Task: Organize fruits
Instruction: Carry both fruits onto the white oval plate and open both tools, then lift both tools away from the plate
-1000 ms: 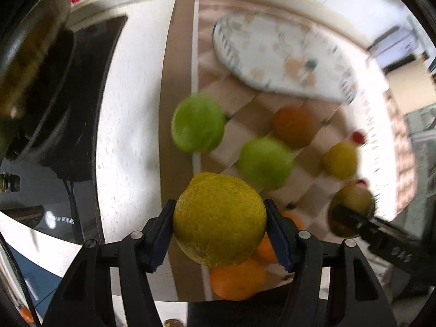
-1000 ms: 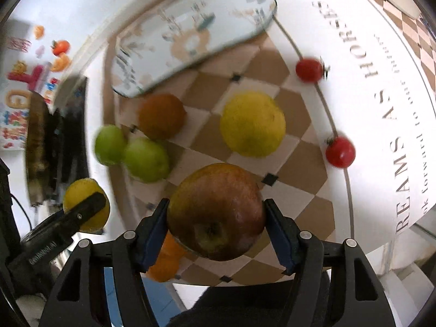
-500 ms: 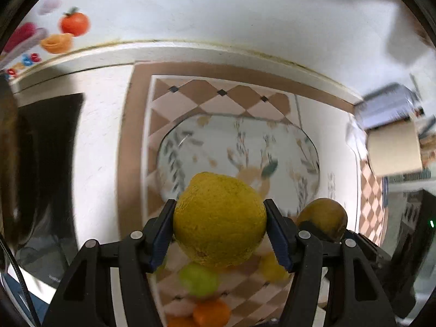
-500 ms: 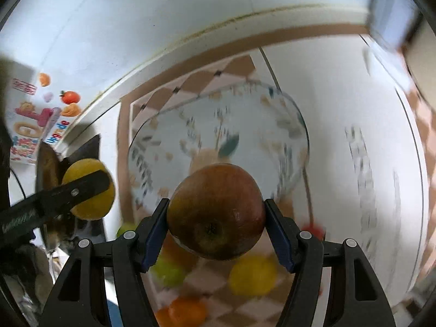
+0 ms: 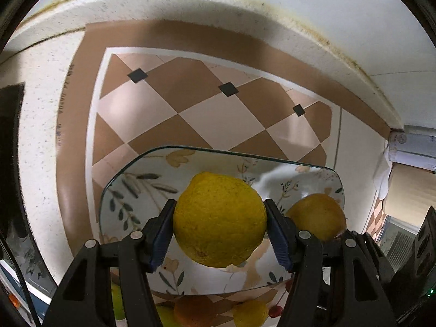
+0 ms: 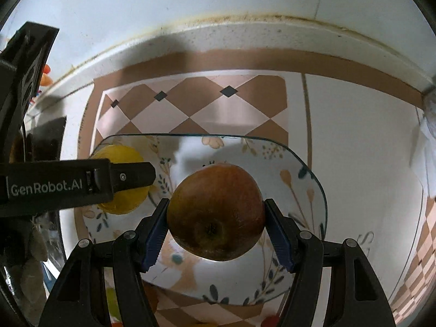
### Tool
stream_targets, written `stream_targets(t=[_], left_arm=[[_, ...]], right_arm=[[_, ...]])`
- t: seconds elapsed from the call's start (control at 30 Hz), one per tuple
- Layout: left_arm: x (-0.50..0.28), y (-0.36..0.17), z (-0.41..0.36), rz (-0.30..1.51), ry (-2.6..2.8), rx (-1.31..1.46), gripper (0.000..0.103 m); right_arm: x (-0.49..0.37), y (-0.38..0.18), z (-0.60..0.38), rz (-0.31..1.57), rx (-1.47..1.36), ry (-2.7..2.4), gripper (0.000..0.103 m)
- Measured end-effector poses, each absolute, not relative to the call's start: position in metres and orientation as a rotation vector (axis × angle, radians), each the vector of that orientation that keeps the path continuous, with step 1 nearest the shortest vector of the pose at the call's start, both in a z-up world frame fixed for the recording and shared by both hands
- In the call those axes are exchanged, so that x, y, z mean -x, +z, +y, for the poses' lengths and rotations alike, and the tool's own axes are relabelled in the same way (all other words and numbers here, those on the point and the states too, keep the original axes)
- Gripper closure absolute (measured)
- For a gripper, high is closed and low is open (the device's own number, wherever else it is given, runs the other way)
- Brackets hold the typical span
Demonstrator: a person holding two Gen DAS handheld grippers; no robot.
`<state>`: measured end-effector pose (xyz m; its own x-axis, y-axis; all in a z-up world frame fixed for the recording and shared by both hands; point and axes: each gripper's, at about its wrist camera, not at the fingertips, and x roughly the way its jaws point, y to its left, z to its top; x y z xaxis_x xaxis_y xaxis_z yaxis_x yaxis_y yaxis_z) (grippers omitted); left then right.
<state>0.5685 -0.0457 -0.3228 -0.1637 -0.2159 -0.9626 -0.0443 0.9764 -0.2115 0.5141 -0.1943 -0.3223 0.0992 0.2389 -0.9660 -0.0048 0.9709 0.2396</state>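
My left gripper [image 5: 220, 229] is shut on a rough yellow citrus fruit [image 5: 220, 219], its blue pads pressing both sides. It hangs over the left part of a floral glass plate [image 5: 130, 190]. My right gripper [image 6: 215, 218] is shut on a red-brown apple [image 6: 215, 212] over the middle of the same plate [image 6: 313, 179]. In the left wrist view the apple [image 5: 317, 216] shows just right of the citrus. In the right wrist view the citrus [image 6: 120, 155] sits behind a black left finger [image 6: 130, 175]. Both fruits are above the plate; whether they touch it I cannot tell.
The plate lies on a brown-and-cream checkered mat [image 5: 190, 103] on a speckled white counter [image 5: 41, 125] against a wall. Loose fruit lies near the plate's front edge: an orange [image 5: 190, 312], a yellow fruit [image 5: 250, 313], a green one [image 5: 117, 302]. A black hob [image 5: 11, 150] is at left.
Both grippers carried their fruits away from the loose fruit on the mat to above the plate and sank a little. Both grips are unchanged.
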Motion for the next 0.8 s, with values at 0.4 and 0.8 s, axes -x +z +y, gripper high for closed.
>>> stream_targets(t=[0.4,0.8], left_arm=[[-0.565,-0.320,-0.051,1.725,-0.113,0.208,0.024],[-0.526,-0.267,-0.050,1.543,-0.066,0.024,0.015]], right_arm=[[-0.521,-0.316,-0.205,1.490,-0.188,0.237,0.013],[-0.477,-0.276,-0.228,1.441,-0.144,0.101,0.009]])
